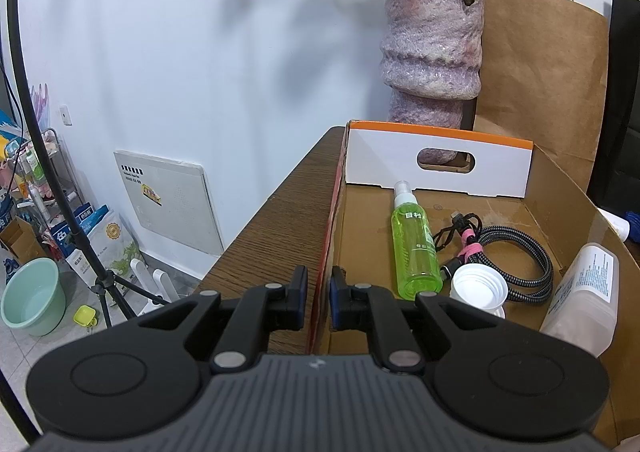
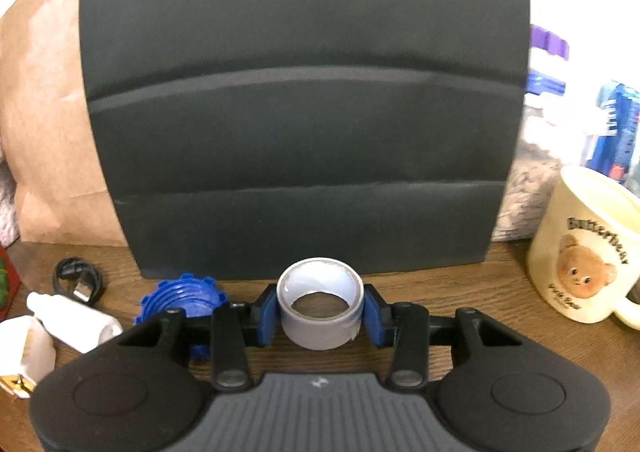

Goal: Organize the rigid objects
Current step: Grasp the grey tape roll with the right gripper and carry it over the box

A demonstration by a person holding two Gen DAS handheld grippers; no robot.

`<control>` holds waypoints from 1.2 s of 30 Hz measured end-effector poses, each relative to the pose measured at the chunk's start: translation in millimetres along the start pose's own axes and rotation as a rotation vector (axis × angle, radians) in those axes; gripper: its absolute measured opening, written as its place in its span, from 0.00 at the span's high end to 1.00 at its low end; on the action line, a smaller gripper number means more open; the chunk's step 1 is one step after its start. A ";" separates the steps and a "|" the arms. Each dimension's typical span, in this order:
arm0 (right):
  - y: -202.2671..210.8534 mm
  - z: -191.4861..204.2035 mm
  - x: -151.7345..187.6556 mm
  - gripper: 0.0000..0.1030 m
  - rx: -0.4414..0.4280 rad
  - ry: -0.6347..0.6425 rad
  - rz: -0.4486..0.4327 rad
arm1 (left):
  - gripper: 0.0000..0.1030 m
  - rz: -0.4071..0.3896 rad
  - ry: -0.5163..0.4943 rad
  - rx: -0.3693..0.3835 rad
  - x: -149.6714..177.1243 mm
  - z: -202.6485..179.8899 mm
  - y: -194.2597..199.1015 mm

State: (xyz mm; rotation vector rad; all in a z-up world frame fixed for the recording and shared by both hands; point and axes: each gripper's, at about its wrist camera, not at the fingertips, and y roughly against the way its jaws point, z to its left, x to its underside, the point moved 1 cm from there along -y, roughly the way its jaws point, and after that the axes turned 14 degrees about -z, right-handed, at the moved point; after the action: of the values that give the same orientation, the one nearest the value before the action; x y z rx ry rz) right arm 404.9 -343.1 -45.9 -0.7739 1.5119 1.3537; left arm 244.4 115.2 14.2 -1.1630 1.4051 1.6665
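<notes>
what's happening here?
A person is tidying loose items into a cardboard box using two handheld grippers. The right gripper is clamped around a roll of grey tape on the wooden table. The left gripper is shut on the box's near left wall.

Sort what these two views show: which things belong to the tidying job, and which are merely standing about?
Job:
- roll of grey tape, between the right tool's pads
- cardboard box holding the green spray bottle
- blue cap

Standing about:
- bear mug
- vase
- paper bag
</notes>
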 end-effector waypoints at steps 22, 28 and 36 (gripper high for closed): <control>102.2 66.6 -36.0 0.59 -0.194 0.042 -0.246 | 0.88 0.000 0.000 -0.001 0.0 0.1 -0.1; 144.5 112.7 -40.3 0.59 -0.360 0.099 -0.303 | 0.88 -0.001 -0.001 -0.001 0.2 -0.1 -0.1; 188.0 164.6 -37.1 0.59 -0.572 0.128 -0.305 | 0.88 -0.001 -0.001 0.000 0.2 -0.1 -0.1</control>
State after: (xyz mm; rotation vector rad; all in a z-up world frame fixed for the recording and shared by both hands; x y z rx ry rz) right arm 286.1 -151.3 67.8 -1.4089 1.0387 1.5327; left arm 244.4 115.2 14.0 -1.1628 1.4037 1.6668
